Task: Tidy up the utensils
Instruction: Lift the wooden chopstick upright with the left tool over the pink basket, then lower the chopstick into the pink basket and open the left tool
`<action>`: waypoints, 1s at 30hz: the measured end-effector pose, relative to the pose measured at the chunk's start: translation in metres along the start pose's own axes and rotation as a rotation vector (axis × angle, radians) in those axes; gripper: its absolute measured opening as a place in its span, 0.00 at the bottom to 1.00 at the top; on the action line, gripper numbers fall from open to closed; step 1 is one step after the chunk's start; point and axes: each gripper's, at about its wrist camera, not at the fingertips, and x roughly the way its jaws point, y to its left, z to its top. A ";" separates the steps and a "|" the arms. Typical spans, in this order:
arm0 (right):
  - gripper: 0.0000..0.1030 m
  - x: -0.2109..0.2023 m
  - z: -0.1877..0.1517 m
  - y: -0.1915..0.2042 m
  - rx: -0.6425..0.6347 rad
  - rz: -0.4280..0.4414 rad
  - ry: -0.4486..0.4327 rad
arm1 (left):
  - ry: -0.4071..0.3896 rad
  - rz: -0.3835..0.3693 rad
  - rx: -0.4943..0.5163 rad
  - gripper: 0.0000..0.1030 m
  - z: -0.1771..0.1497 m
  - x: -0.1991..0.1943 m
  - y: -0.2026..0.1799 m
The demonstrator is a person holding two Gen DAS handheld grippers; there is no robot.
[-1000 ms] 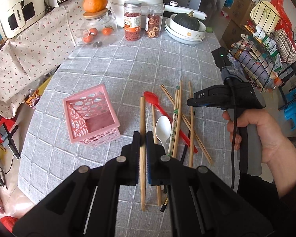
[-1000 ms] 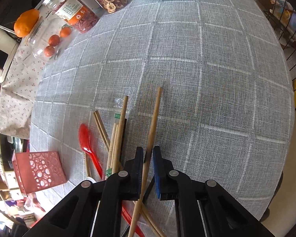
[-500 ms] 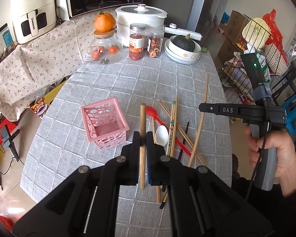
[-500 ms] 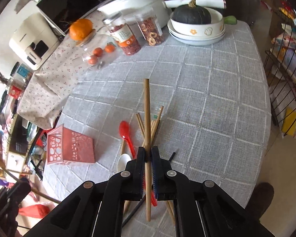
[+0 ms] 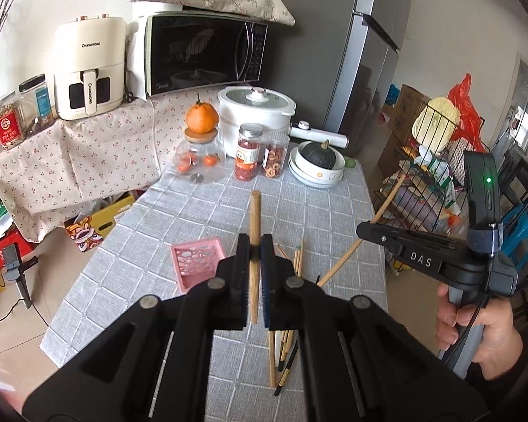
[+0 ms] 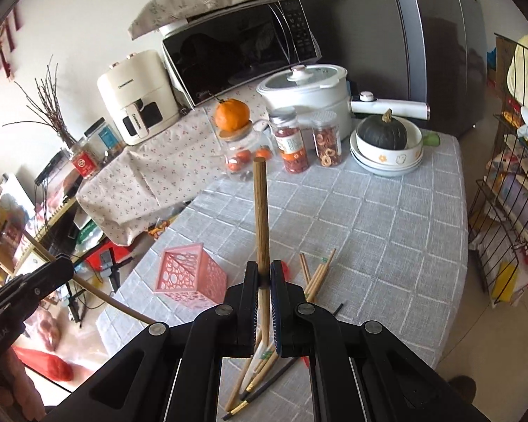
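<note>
Your left tool is clamped tight on a wooden chopstick, and your right tool pinches another chopstick; both sticks jut forward above the counter. The pink basket sits below, beside the loose utensil pile.

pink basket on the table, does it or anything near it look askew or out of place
The pink basket stands upright but turned at an angle to the tablecloth's grid. Beside it, loose chopsticks lie crisscrossed in a heap rather than sorted. Each claw is clamped on one chopstick; nothing looks spilled or broken.
</note>
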 end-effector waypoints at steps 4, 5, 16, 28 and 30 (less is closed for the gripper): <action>0.07 -0.012 0.010 0.015 -0.001 0.049 -0.062 | -0.112 0.028 -0.013 0.06 0.010 -0.018 0.007; 0.07 -0.015 0.012 0.019 0.000 0.062 -0.077 | -0.140 0.039 -0.016 0.06 0.012 -0.021 0.009; 0.07 0.003 0.031 0.061 -0.010 0.181 -0.167 | -0.217 0.131 -0.095 0.06 0.019 -0.001 0.039; 0.07 0.077 0.032 0.082 -0.076 0.168 -0.043 | -0.008 0.167 -0.086 0.06 0.015 0.068 0.057; 0.07 0.092 0.030 0.082 -0.098 0.169 0.001 | 0.036 0.161 -0.086 0.06 0.015 0.079 0.059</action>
